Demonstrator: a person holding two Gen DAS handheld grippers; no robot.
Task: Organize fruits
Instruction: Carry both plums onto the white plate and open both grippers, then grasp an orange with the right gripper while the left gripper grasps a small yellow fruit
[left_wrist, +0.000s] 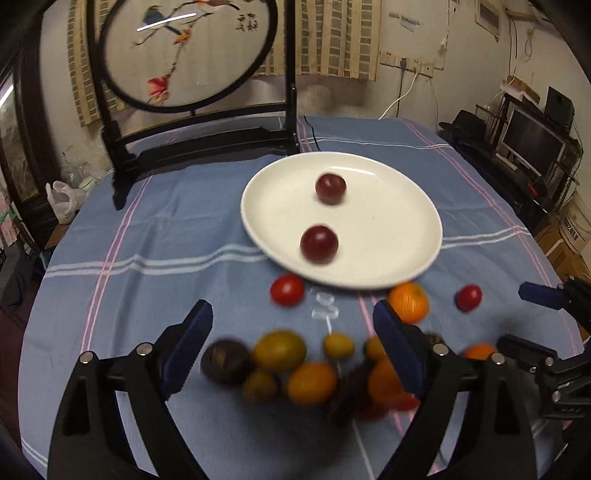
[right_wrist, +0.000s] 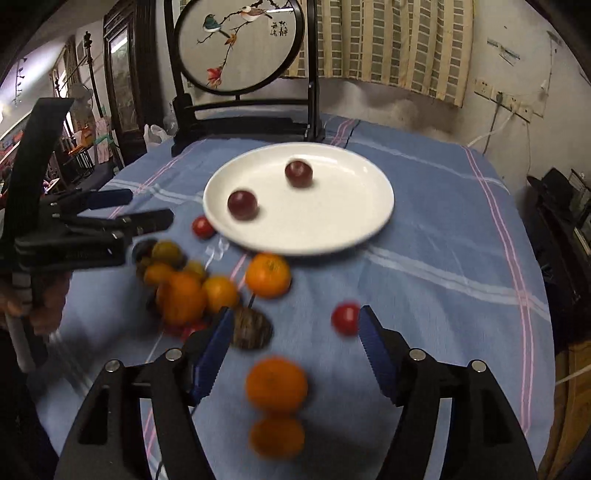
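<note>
Jaws on both the left gripper (left_wrist: 291, 332) and right gripper (right_wrist: 295, 332) are standing spread, pinching nothing. Two plums (left_wrist: 319, 244) are sitting on the plate (left_wrist: 406, 206); oranges (right_wrist: 276, 384) and tomatoes (right_wrist: 345, 318) are lying at its 6 o'clock on the worktop (left_wrist: 166, 229). Being round and smooth, nudged fruit risks rolling off.

Two dark red plums (left_wrist: 319, 244) are sitting apart on the white plate (left_wrist: 388, 258); oranges (right_wrist: 268, 275), tomatoes (right_wrist: 345, 318) and yellowish fruits (left_wrist: 279, 350) are lying scattered before it.
</note>
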